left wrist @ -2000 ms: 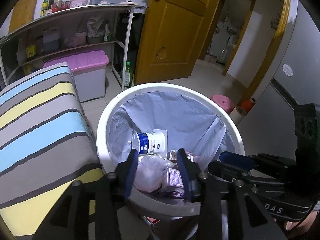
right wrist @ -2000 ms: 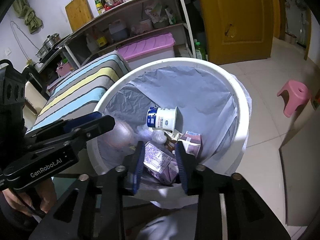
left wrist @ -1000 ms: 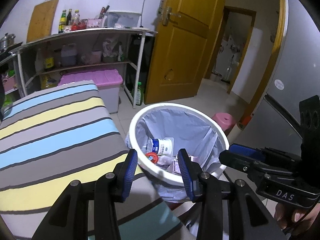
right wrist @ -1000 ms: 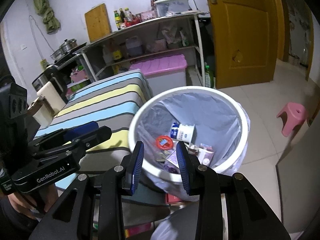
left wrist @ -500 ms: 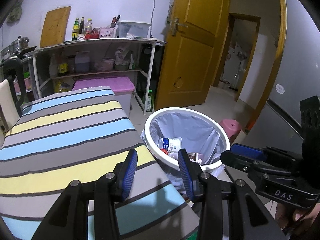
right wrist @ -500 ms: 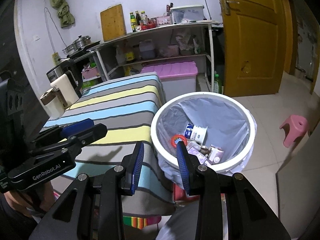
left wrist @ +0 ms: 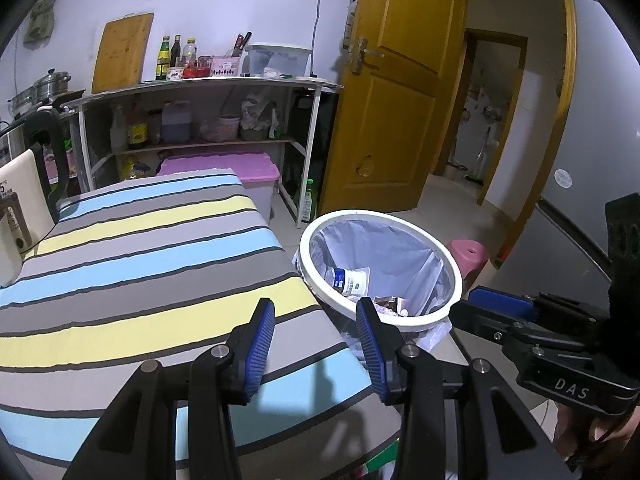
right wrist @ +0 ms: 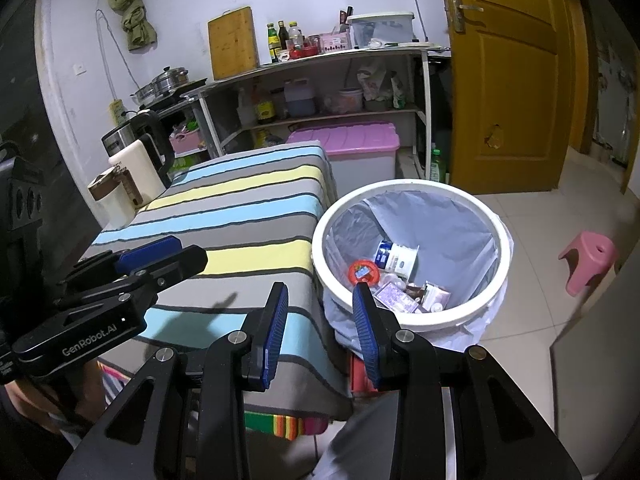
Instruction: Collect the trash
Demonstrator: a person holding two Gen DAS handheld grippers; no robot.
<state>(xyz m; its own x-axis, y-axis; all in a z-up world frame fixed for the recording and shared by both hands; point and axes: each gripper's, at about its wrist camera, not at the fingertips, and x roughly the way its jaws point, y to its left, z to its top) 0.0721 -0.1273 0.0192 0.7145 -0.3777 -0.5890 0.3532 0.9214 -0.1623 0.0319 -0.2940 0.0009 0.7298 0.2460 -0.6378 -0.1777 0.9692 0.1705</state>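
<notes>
A white round bin point(left wrist: 316, 280) point(right wrist: 505, 240) lined with a grey bag stands on the floor by the table's right end. Inside it lie a white and blue yoghurt cup point(left wrist: 352, 280) point(right wrist: 398, 258), a red lid point(right wrist: 363, 273), a purple wrapper point(right wrist: 394, 294) and small cartons. My left gripper point(left wrist: 316, 312) hangs open over the striped tablecloth point(left wrist: 140, 256) near its right edge, nothing between its blue pads. My right gripper point(right wrist: 320, 294) is open too, empty, above the cloth's corner beside the bin. Each gripper shows in the other's view.
The striped table point(right wrist: 240, 216) carries a cream kettle point(right wrist: 136, 168) and a cup at its far left. Behind stand a shelf rack point(left wrist: 200, 120) with bottles and a pink-lidded box point(right wrist: 348, 140). A yellow door point(left wrist: 392, 112), a pink stool point(right wrist: 592, 256) and tiled floor lie right.
Both grippers have drawn back and away from the bin, which now looks smaller and further right. More of the striped table has come into view. Neither jaw gap has changed.
</notes>
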